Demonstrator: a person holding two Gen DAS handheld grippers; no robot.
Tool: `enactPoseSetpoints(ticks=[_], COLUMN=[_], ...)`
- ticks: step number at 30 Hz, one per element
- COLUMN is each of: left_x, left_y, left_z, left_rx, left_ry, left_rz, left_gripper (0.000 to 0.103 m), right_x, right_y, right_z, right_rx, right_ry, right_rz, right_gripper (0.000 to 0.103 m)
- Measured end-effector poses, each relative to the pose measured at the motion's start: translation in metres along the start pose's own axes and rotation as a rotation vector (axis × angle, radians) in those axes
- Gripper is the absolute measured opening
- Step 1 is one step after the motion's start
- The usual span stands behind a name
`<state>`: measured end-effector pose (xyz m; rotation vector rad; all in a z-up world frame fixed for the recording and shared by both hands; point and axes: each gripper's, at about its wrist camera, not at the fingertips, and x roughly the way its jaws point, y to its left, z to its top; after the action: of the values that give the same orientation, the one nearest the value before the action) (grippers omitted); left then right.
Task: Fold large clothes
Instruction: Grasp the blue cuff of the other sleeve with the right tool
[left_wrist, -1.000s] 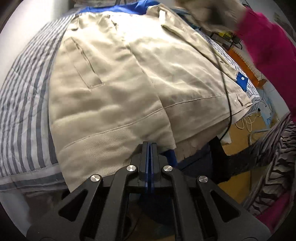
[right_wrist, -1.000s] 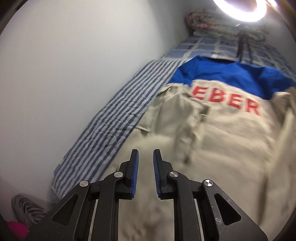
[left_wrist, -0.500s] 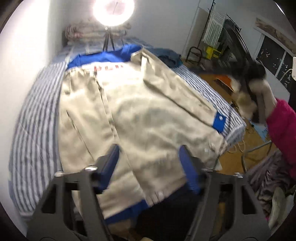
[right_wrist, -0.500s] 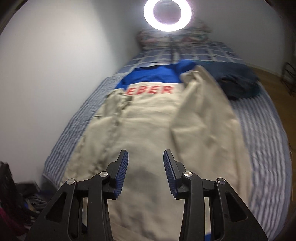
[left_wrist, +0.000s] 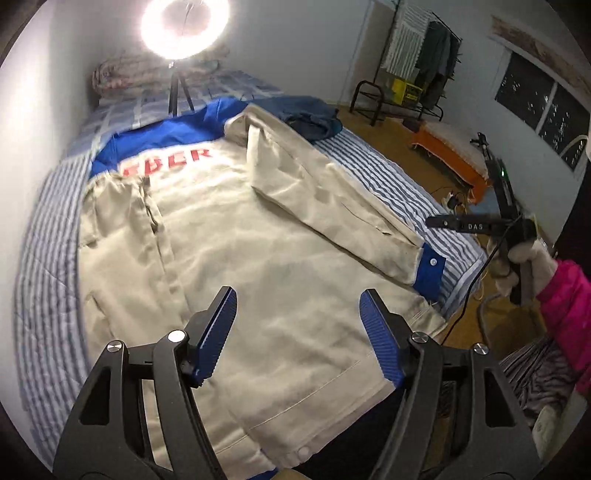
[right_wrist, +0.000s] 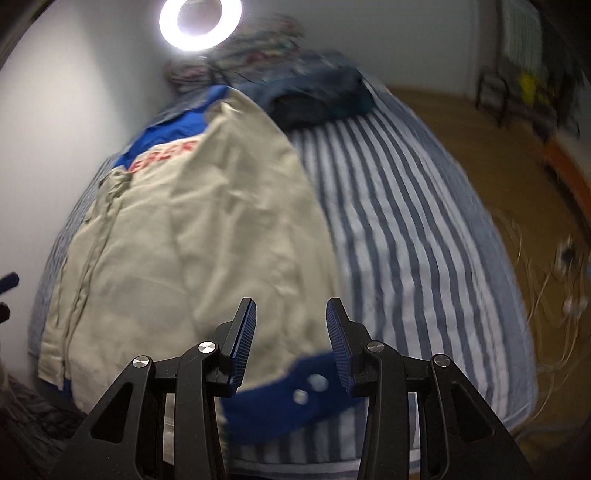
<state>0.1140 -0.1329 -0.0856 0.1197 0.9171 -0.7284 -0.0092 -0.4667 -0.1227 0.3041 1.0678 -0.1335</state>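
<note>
Jacket (left_wrist: 258, 251), beige with a blue yoke and red lettering, spread back-up across the striped bed (right_wrist: 406, 229), one sleeve (left_wrist: 332, 199) already laid diagonally over the back. Biggest risk from here: snagging only the blue cuff (right_wrist: 295, 391) and dragging the sleeve askew, bunching the back panel. Also possible: hem sliding off the near bed edge under a careless tug. Left gripper (left_wrist: 297, 332) hovering above the lower back, jaws wide, freshly opened, nothing between them. Right gripper (right_wrist: 290, 339) just above the cuff at the bed's near edge, jaws partly apart, empty, not pressing cloth.
</note>
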Motion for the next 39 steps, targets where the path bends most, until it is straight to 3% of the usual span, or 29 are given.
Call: enactPoseSetpoints(ticks=[8, 19, 22, 25, 32, 39], left_x=[0.025, 0.028, 0.029, 0.029, 0.026, 0.017], left_y=[0.014, 0.012, 0.007, 0.005, 0.01, 0.024], left_z=[-0.007, -0.007, -0.008, -0.009, -0.009, -0.008], left_rx=[-0.048, -0.025, 0.004, 0.016, 0.001, -0.045], left_ry=[0.061, 0.064, 0.066, 0.067, 0.054, 0.032], left_rz=[-0.005, 0.005, 0.015, 0.019, 0.027, 0.04], left_gripper=[0.071, 0.071, 0.071, 0.071, 0.071, 0.071], right_x=[0.037, 0.064, 0.063, 0.057, 0.035, -0.014], right_y=[-0.052, -0.046, -0.041, -0.036, -0.012, 0.044], right_z=[-0.013, -0.022, -0.021, -0.02, -0.007, 0.002], right_rx=[0.157, 0.094, 0.082, 0.06, -0.055, -0.244], right_ry=[0.087, 0.161, 0.162, 0.145, 0.074, -0.096], right_rz=[0.069, 0.025, 0.038, 0.031, -0.055, -0.164], right_gripper=[0.038, 0.039, 0.021, 0.011, 0.007, 0.006])
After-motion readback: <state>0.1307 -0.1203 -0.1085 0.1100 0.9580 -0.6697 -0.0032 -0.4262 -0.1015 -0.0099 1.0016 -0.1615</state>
